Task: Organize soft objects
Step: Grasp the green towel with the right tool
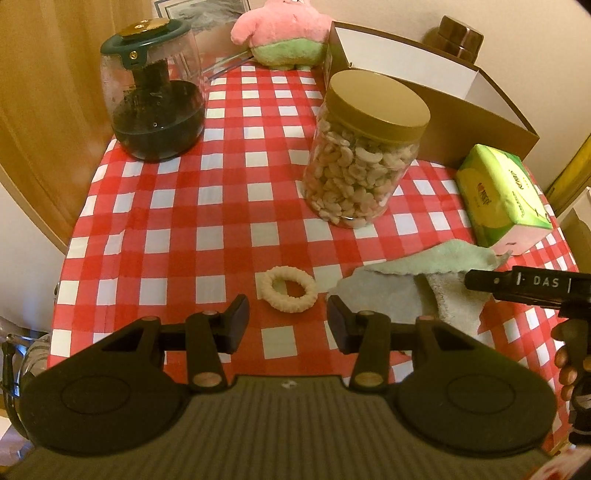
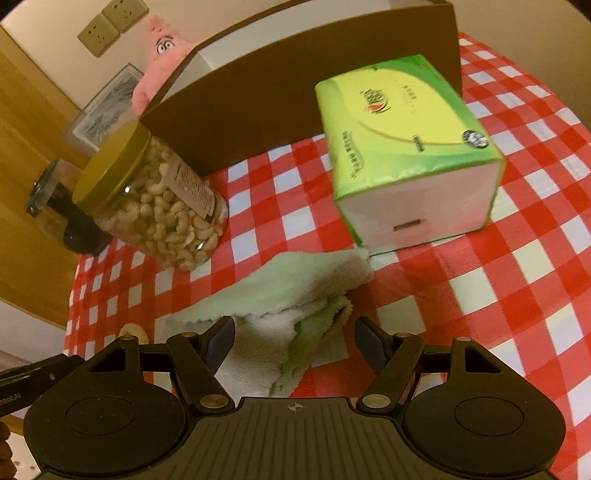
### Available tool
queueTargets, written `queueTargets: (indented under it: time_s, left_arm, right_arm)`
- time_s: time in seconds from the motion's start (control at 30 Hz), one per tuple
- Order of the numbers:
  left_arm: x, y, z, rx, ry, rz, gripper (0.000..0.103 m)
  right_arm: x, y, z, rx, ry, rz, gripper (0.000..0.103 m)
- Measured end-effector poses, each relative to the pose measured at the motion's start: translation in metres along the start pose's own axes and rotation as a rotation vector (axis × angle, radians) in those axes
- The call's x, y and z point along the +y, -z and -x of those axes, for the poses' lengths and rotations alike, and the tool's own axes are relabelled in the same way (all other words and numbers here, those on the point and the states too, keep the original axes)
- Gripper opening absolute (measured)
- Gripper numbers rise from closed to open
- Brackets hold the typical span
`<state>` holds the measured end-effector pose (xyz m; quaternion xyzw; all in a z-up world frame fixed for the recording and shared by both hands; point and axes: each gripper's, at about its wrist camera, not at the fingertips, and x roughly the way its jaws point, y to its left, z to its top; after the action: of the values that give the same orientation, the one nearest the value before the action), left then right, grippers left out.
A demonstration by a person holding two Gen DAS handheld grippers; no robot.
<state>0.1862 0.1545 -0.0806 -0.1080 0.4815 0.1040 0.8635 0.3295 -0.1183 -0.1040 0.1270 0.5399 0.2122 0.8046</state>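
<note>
Lower centre of the right wrist view: the right gripper [image 2: 295,345], fingers spread and empty, straddles a crumpled green towel [image 2: 295,295] directly ahead. The left gripper [image 1: 288,323], also spread and empty, faces a cream scrunchie [image 1: 288,294].

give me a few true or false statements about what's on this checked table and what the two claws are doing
1. The nut jar has its gold lid on. True.
2. The left claw is clamped on the ring. False: its jaws stand open, the ring lying just ahead of them.
3. The green cloth lies crumpled beside the tissue pack. True.
4. The pink plush toy sits inside the cardboard box. False: it sits on the table beside the box.
5. The right claw is open over the cloth. True.
</note>
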Motion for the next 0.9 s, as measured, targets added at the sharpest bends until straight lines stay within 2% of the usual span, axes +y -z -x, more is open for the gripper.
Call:
queueTargets:
  time_s: [0.43,0.5,0.53,0.63,0.73,0.9]
  left_arm:
    - [0.013,0.005,-0.017,0.020,-0.004,0.012,0.043]
    - [0.014,0.006,-0.021,0.018,0.004,0.014,0.043]
    - [0.015,0.007,-0.023,0.016,0.009,0.014,0.043]
    - [0.015,0.009,-0.030,0.016,0.016,0.013,0.046]
    - [0.015,0.010,-0.038,0.016,0.022,0.014,0.049]
    - [0.013,0.007,-0.049,0.010,0.032,0.009,0.053]
  right_arm:
    - [0.026,0.007,-0.020,-0.060,0.004,0.129,0.071]
    - [0.032,0.009,-0.022,-0.071,0.007,0.176,0.061]
    - [0.036,0.010,-0.023,-0.073,0.009,0.211,0.050]
    - [0.046,0.015,-0.025,-0.087,0.002,0.307,0.034]
    - [0.056,0.018,-0.025,-0.113,0.016,0.404,0.028]
    - [0.064,0.014,-0.029,-0.143,0.042,0.472,0.027]
